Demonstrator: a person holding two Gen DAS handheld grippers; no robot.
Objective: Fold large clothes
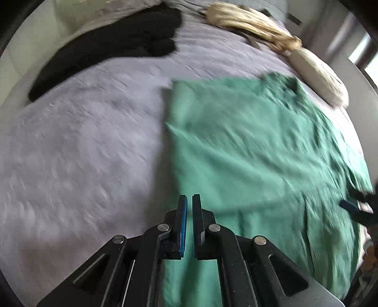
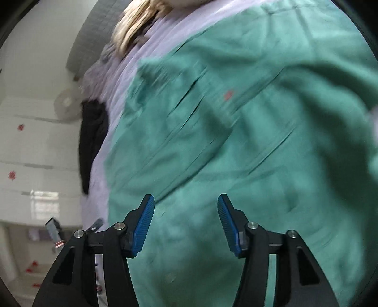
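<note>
Green garment (image 1: 248, 146) lies spread on the bed (image 1: 82, 141), left edge already straight. Left gripper (image 1: 189, 203) fingers together, nothing between them, above the near edge. Right gripper (image 2: 186, 200) fingers apart, empty, over the cloth. Likely regrasp for next fold: pinch both near corners evenly, lift together, keep the edge taut, avoid the black clothes (image 1: 106, 42).

From the left wrist we look steeply down along the left gripper (image 1: 189, 200) onto a lilac bedspread (image 1: 82, 146), with the green garment (image 1: 248, 146) filling the right half. From the right wrist we look more shallowly, closer to the cloth, over the right gripper (image 2: 186, 203). We see the green garment, the bedspread, a black garment (image 1: 113, 44) and a blond furry item (image 1: 250, 21) in both views.
</note>
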